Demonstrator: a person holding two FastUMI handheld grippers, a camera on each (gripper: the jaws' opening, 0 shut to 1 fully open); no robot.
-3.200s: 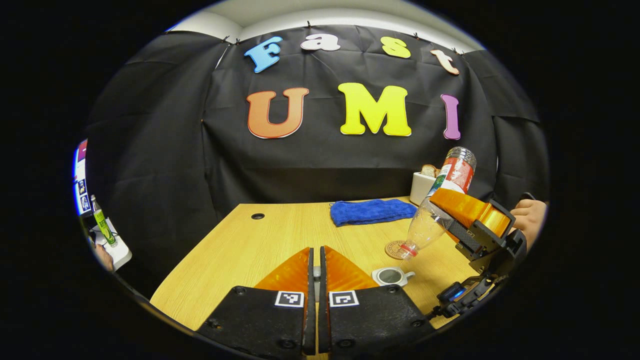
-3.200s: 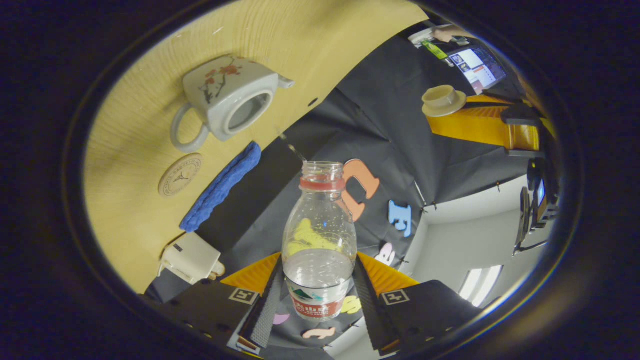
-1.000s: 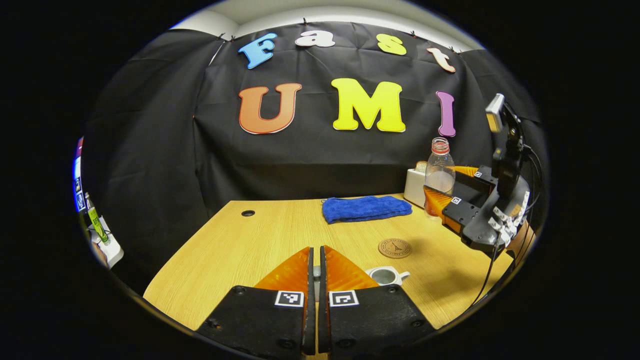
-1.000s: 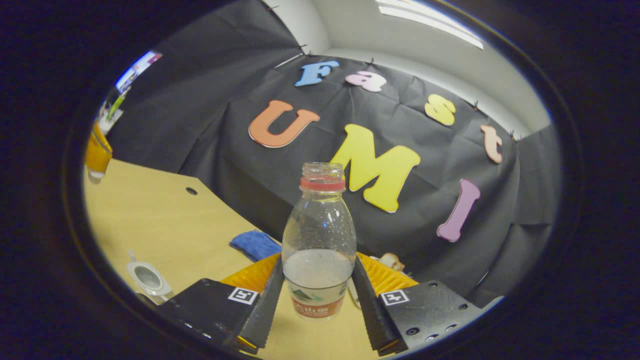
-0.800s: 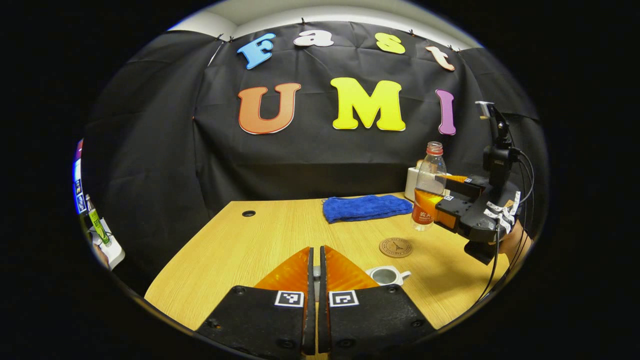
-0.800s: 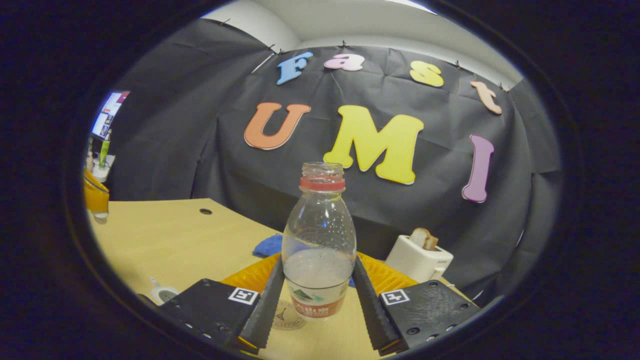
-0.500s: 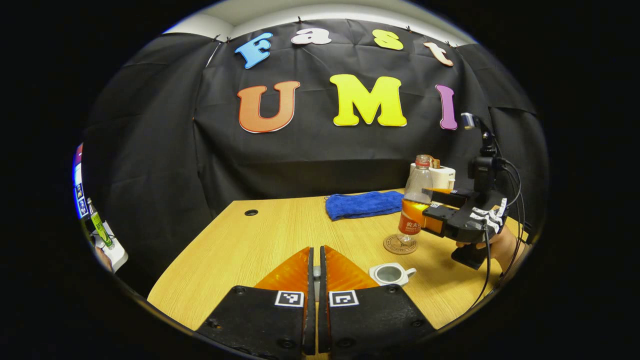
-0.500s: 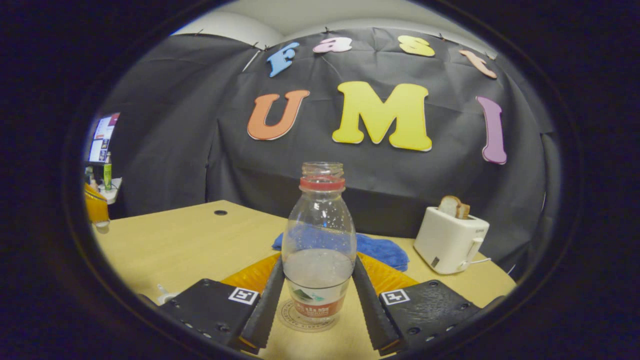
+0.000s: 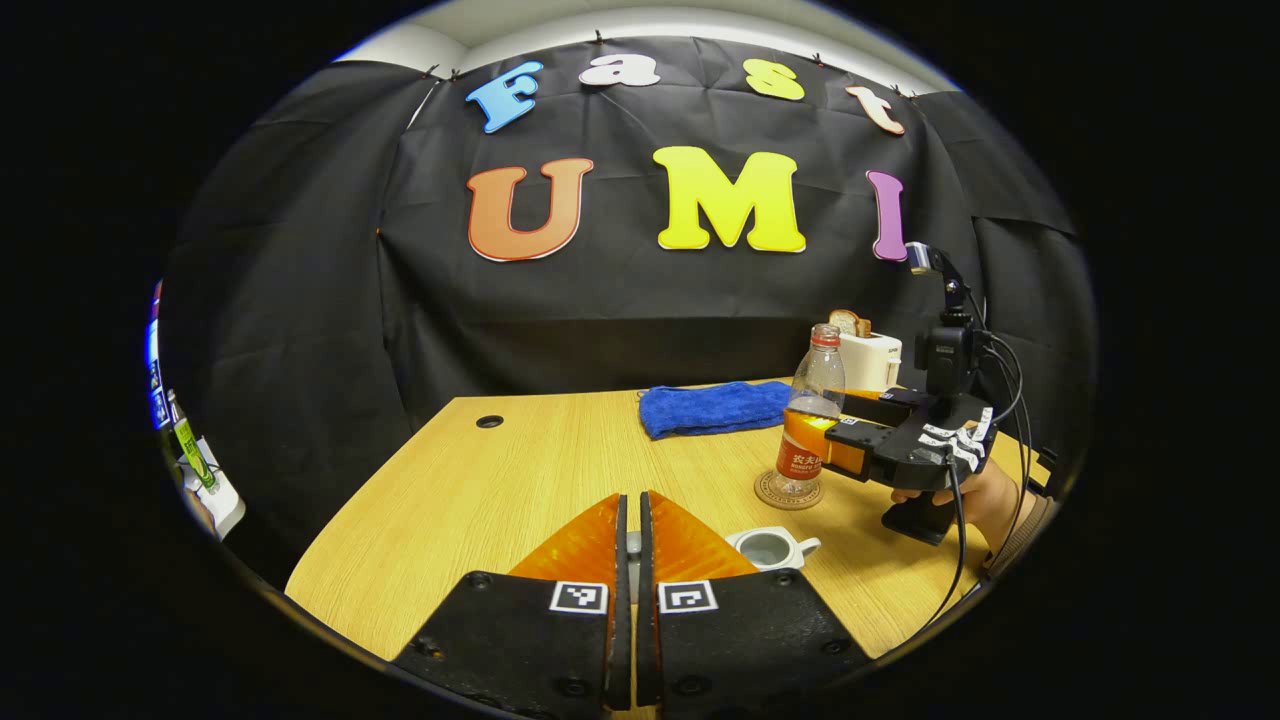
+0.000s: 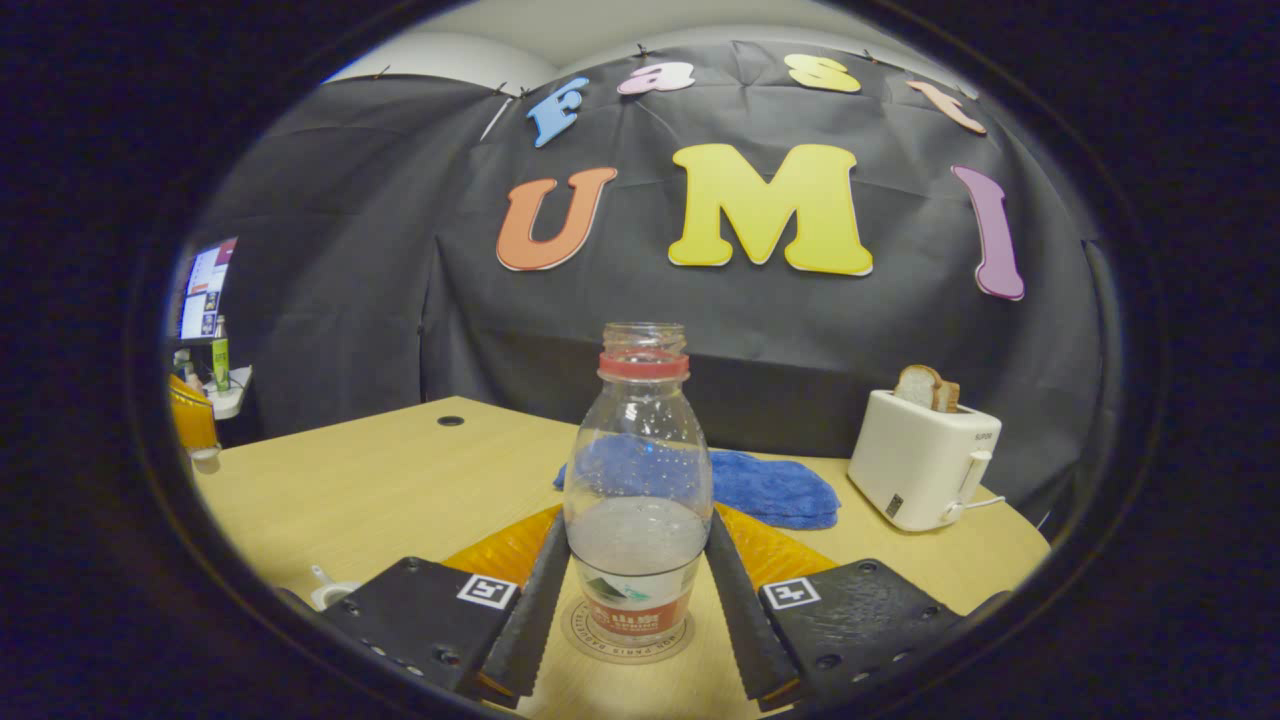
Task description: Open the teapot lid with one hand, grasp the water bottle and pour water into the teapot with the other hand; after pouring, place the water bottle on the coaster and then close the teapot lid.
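Observation:
The clear water bottle (image 10: 640, 480), partly full with a red label and no cap, stands upright on the round coaster (image 10: 628, 635). My right gripper (image 10: 637, 545) is shut on its lower body. From the left gripper view, the bottle (image 9: 808, 425) and coaster (image 9: 790, 492) are at the right, with the right gripper (image 9: 835, 440) and a hand behind them. The white teapot (image 9: 768, 548) sits open-topped just in front of the coaster. My left gripper (image 9: 632, 510) is shut on the teapot lid (image 9: 631, 545), which is mostly hidden between the fingers.
A blue cloth (image 9: 712, 408) lies at the back of the wooden table (image 9: 480, 500). A white toaster (image 10: 925, 460) with bread stands at the back right. A cable hole (image 9: 489, 421) is at the back left. A monitor (image 10: 205, 285) glows beyond the table's left edge.
The right gripper turned the bottle from tipped over the teapot to upright, then carried it left and down onto the coaster. The left gripper stayed shut and nearly still.

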